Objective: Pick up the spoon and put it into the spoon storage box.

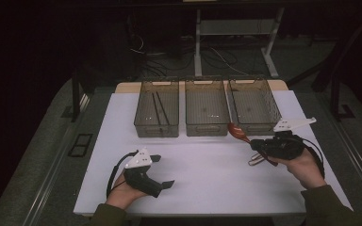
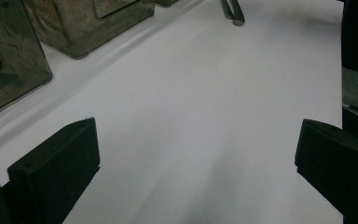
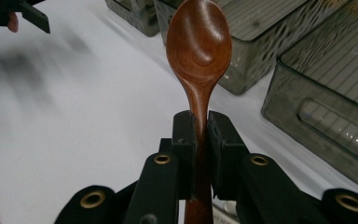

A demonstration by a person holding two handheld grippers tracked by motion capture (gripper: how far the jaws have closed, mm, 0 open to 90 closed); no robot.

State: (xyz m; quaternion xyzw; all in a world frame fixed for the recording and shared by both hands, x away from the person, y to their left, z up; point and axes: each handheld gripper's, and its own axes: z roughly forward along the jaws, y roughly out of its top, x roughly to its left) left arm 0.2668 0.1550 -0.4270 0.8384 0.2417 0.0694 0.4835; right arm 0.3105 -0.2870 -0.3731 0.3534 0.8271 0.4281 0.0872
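**Spoon held near the bins, ready to drop in**

High view: the right gripper (image 1: 259, 145) holds a brown wooden spoon (image 1: 237, 130) just before the right-hand clear plastic bin (image 1: 266, 109) on the white desk (image 1: 202, 174); best lift it over the rim before letting go. The left gripper (image 1: 162, 170) rests idle.

Left gripper view: its jaws stand wide over bare desk.

Right gripper view: the jaws pinch the spoon's neck, bowl ahead.

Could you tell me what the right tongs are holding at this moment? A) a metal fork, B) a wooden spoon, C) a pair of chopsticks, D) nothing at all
B: the right tongs are clamped on the handle of a brown wooden spoon, bowl pointing towards the baskets.
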